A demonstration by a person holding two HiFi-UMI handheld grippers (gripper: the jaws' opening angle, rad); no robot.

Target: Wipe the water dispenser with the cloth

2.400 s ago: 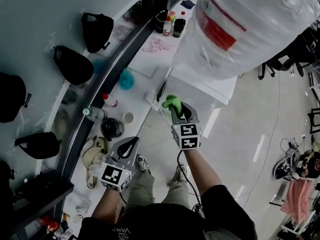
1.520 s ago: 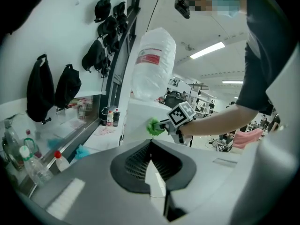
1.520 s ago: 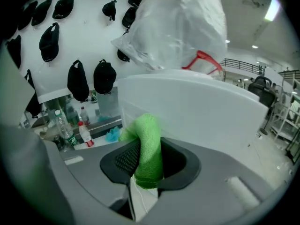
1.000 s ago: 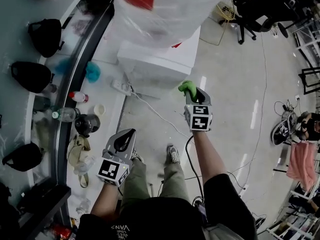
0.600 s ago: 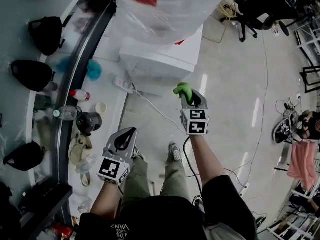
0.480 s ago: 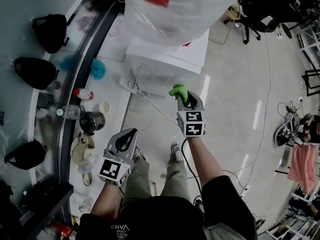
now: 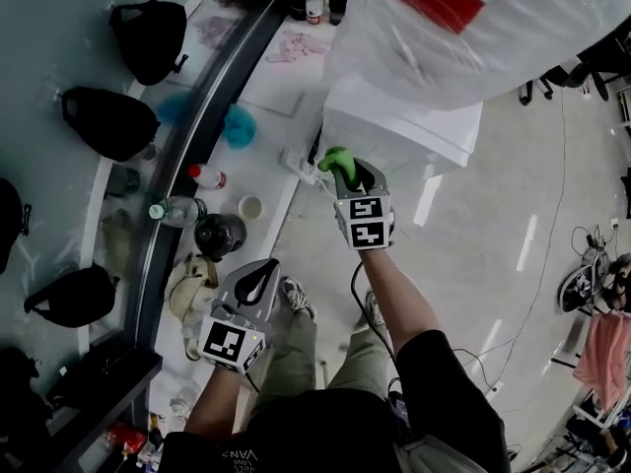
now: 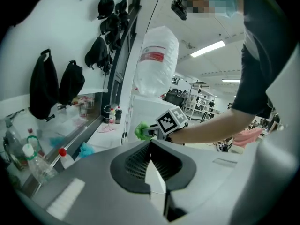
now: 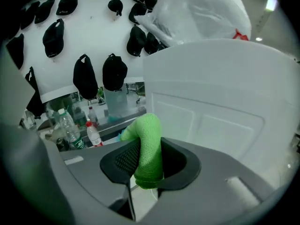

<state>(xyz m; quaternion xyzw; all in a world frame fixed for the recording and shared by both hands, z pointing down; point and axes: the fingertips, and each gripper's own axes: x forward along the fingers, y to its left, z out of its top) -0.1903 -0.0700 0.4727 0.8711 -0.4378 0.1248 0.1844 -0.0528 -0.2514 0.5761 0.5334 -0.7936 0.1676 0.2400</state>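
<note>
- The water dispenser point(image 7: 394, 131) point(image 9: 220, 102) is a white cabinet standing on the floor. A big bottle wrapped in clear plastic point(image 7: 463, 18) point(image 8: 157, 60) sits upside down on top of it.
- The person's right arm point(image 7: 399, 299) is stretched forward and nearly straight. It holds the right tongs point(image 7: 350, 170) up at the dispenser's near left corner.
- The left arm is bent and kept low beside the left leg. The left tongs point(image 7: 254, 282) point(image 8: 151, 163) point ahead, well apart from the dispenser.
- Black bags point(image 7: 108, 121) hang on the white wall to the left.
- Below them a low white tabletop point(image 7: 276, 87) runs alongside the dispenser. It carries plastic bottles point(image 7: 177, 208), a blue cloth point(image 7: 242, 126) and a power strip point(image 7: 296, 161).
- Nothing stands between the right tongs and the white panel in front of them.
- The left tongs are pressed together at the tips with nothing between them.
- The right tongs are clenched on the green cloth point(image 7: 337, 161) point(image 9: 147, 144).
- The cloth is a narrow roll whose long axis runs along the tongs. Its free end pokes out past the tips toward the dispenser and curls off to the left.
- That end sits just beside the cabinet's corner; I cannot tell whether it touches.
</note>
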